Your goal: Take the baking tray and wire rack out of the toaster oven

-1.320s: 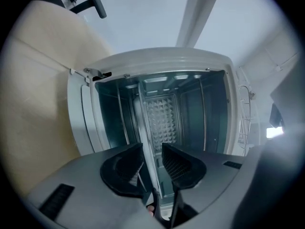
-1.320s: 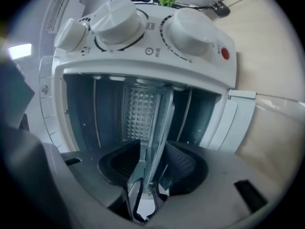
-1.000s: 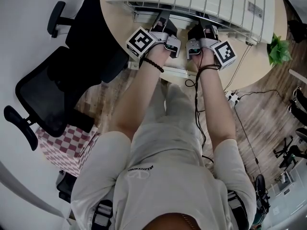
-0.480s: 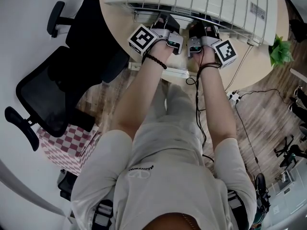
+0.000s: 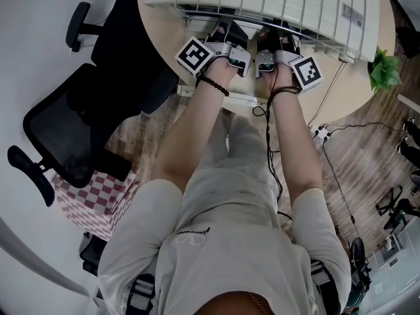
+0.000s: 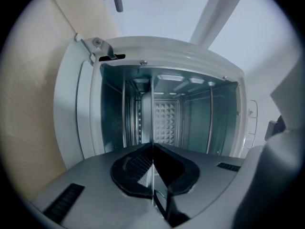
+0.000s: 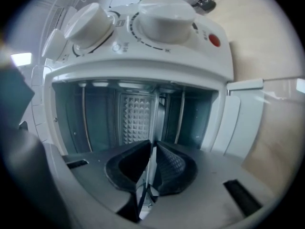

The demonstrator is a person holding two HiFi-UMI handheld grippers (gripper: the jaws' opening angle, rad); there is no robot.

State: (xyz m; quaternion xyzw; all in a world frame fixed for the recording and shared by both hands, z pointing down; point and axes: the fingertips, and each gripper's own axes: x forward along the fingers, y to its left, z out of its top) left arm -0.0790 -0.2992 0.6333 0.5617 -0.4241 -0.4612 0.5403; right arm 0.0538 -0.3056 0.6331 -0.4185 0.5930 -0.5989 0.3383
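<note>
Baking tray stands edge-on in view, inside the open toaster oven on the tabletop. Left hand-held gripper pinched tight on its front edge. Right hand-held gripper narrow, jaws just closing onto that edge.

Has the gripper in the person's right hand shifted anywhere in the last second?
No. The right gripper sits at the same spot over the table edge; only its jaws have just been closing, onto a thin metal edge.
</note>
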